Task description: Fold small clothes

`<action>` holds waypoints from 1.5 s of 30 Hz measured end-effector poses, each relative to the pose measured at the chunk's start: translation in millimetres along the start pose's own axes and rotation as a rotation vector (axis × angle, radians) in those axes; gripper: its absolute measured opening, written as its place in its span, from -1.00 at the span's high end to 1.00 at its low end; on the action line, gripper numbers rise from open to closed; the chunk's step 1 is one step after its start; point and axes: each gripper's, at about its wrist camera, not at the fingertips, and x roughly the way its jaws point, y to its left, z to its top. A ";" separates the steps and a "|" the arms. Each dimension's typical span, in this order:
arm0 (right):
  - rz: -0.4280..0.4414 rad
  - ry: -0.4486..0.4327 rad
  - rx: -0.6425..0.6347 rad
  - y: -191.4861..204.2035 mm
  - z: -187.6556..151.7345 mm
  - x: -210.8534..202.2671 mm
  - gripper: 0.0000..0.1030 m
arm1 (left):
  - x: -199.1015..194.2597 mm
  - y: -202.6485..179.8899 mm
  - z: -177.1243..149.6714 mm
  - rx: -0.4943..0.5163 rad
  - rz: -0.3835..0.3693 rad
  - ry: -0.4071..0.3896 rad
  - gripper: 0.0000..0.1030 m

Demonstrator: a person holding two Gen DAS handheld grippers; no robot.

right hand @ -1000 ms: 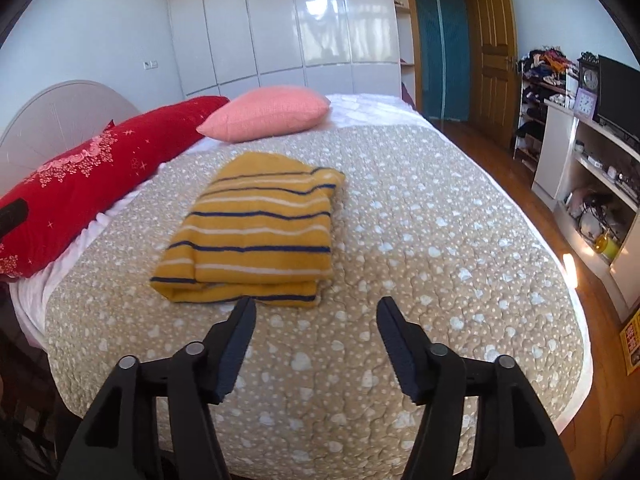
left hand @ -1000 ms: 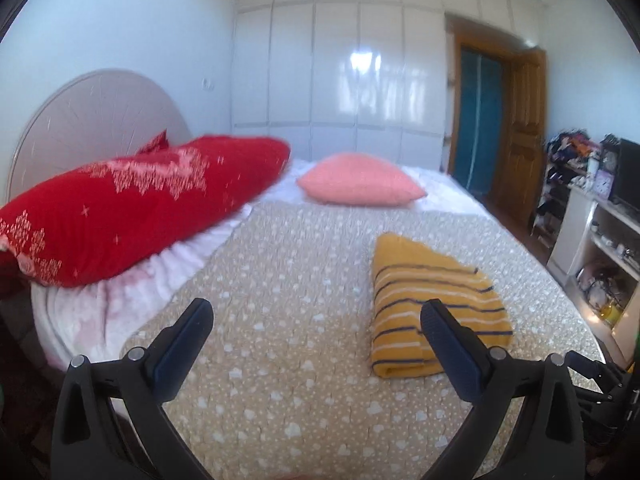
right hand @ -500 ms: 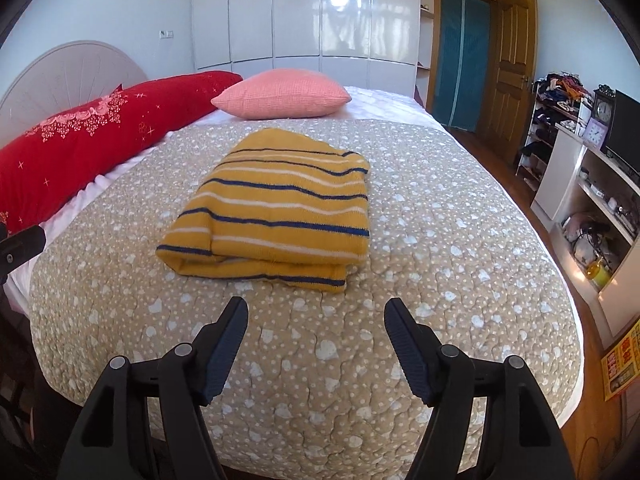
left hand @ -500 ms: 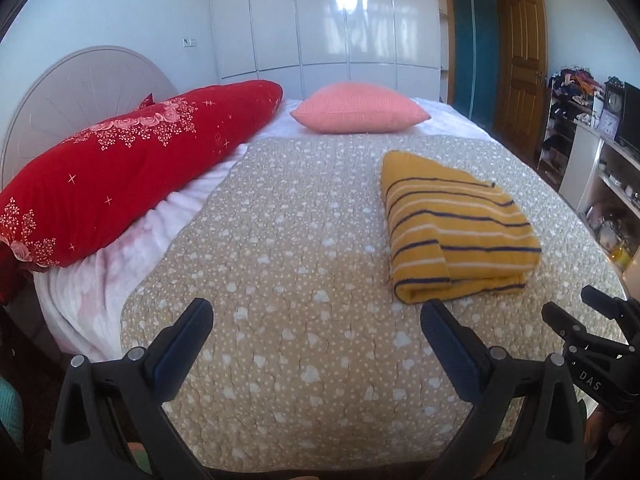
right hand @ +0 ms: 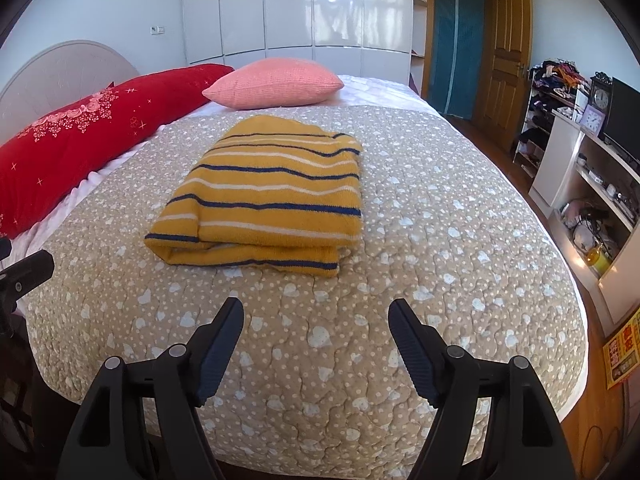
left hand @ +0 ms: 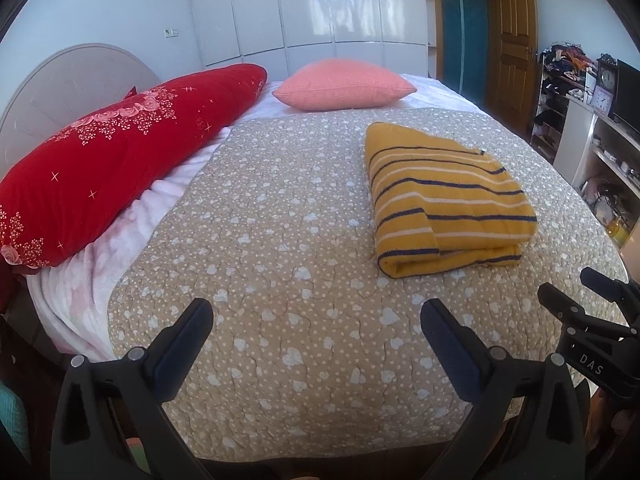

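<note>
A yellow sweater with navy and white stripes (left hand: 448, 200) lies folded in a flat rectangle on the beige spotted quilt (left hand: 280, 240); it also shows in the right wrist view (right hand: 272, 196). My left gripper (left hand: 316, 316) is open and empty, above the quilt's near edge, left of the sweater. My right gripper (right hand: 316, 316) is open and empty, just short of the sweater's near edge. The right gripper also shows at the lower right of the left wrist view (left hand: 592, 320).
A long red pillow (left hand: 112, 160) lies along the bed's left side by a white headboard (left hand: 72, 80). A pink cushion (left hand: 344, 88) sits at the far end. White shelves (right hand: 592, 176) with clutter and a TV stand to the right. A wooden door (right hand: 508, 60) is behind.
Both grippers have pulled back and risen from the bed, so the folded sweater sits farther ahead. Both stay open and empty. The sweater has not moved.
</note>
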 end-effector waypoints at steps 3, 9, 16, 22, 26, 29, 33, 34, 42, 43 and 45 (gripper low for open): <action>-0.001 0.003 0.003 -1.6 -0.6 0.7 -0.55 | 1.4 -1.0 -0.3 0.003 -0.013 0.007 -1.00; -0.004 0.016 -0.018 3.1 -2.7 4.2 -0.58 | 7.5 -2.5 -3.2 0.001 -0.028 0.035 -1.00; -0.002 0.021 -0.027 5.6 -3.8 5.9 -0.58 | 10.2 -1.3 -4.7 -0.006 -0.037 0.049 -1.00; 0.000 0.030 -0.014 4.0 -5.4 8.1 -0.59 | 14.4 -2.2 -6.3 0.001 -0.042 0.064 -1.00; 0.003 0.031 -0.014 3.4 -5.6 8.6 -0.60 | 16.8 -3.4 -6.6 0.003 -0.049 0.071 -1.00; 0.001 0.033 -0.016 3.4 -5.4 9.7 -0.60 | 17.1 -4.7 -7.1 0.003 -0.052 0.074 -1.00; 0.003 0.041 -0.012 2.7 -5.8 11.3 -0.61 | 17.9 -5.2 -7.5 0.005 -0.054 0.078 -1.00; 0.004 0.042 -0.010 2.1 -5.6 11.5 -0.61 | 18.2 -5.3 -7.5 0.005 -0.055 0.079 -1.00; 0.018 0.052 0.012 -0.8 -5.3 13.3 -0.62 | 21.8 -6.3 -9.3 0.011 -0.058 0.089 -1.00; 0.017 0.052 0.012 -0.5 -5.4 13.3 -0.63 | 22.3 -6.6 -9.4 0.013 -0.058 0.091 -1.00; 0.017 0.052 0.010 -0.2 -5.4 13.3 -0.63 | 24.0 -7.5 -9.9 0.017 -0.059 0.096 -1.00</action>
